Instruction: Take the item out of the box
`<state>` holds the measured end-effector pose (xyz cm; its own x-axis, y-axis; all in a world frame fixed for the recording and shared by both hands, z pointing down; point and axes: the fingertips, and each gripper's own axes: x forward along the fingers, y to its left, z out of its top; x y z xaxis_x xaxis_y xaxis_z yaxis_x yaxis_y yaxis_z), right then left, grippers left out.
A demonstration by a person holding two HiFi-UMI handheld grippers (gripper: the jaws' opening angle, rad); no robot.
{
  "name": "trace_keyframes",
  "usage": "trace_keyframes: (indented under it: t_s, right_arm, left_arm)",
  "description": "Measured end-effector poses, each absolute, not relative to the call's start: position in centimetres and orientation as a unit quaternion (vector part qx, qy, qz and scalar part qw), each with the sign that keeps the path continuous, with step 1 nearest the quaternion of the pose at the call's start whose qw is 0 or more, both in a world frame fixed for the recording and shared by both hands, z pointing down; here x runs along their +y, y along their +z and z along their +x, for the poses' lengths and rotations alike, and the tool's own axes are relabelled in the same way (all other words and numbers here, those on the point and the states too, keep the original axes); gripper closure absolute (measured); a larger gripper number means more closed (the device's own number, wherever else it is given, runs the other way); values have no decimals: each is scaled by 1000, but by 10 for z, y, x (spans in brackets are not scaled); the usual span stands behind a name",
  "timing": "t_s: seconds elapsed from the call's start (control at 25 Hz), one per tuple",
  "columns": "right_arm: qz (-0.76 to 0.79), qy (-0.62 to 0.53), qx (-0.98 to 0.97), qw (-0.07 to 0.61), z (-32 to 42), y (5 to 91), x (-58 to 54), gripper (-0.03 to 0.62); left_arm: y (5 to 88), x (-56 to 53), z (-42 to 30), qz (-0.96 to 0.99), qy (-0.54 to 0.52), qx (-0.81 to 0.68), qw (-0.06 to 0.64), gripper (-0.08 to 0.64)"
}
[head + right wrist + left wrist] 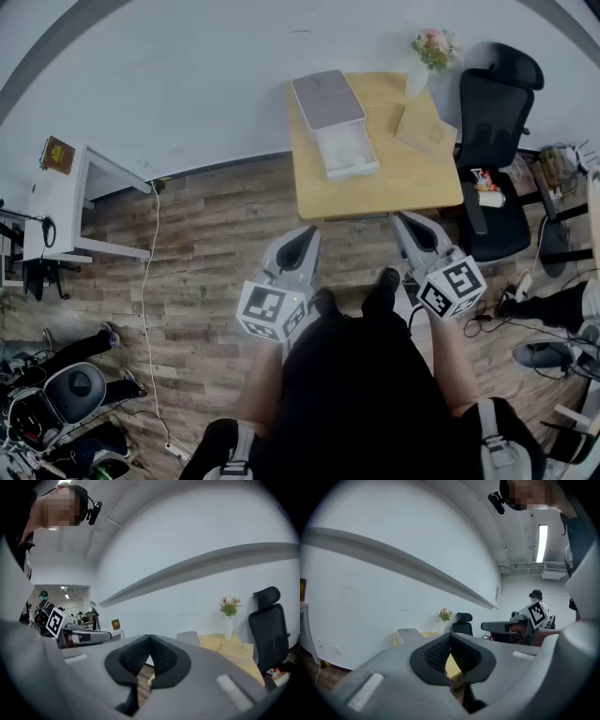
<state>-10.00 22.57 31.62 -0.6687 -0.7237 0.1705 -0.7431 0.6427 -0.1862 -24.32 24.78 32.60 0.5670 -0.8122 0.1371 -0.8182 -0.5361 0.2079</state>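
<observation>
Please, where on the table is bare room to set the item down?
The table is bare along its near edge, in front of the box and the brown packet. A narrower strip lies between those two. The far right corner, with the vase, is crowded.

A white wall (187, 75) backs a wood-plank floor (216, 234), yellow table (394, 183), black chair (487, 122).

Blk chair (492, 122) just beside wood table (412, 183) w/ flower vase (422, 70)
</observation>
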Motion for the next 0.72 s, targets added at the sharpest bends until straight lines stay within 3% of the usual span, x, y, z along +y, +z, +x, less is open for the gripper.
trace_keyframes:
  t_s: [0.72]
  right_arm:
    - [396, 105, -908, 91, -88, 333, 214, 589]
  left_arm:
    - [351, 223, -206, 890, 41, -429, 150, 549]
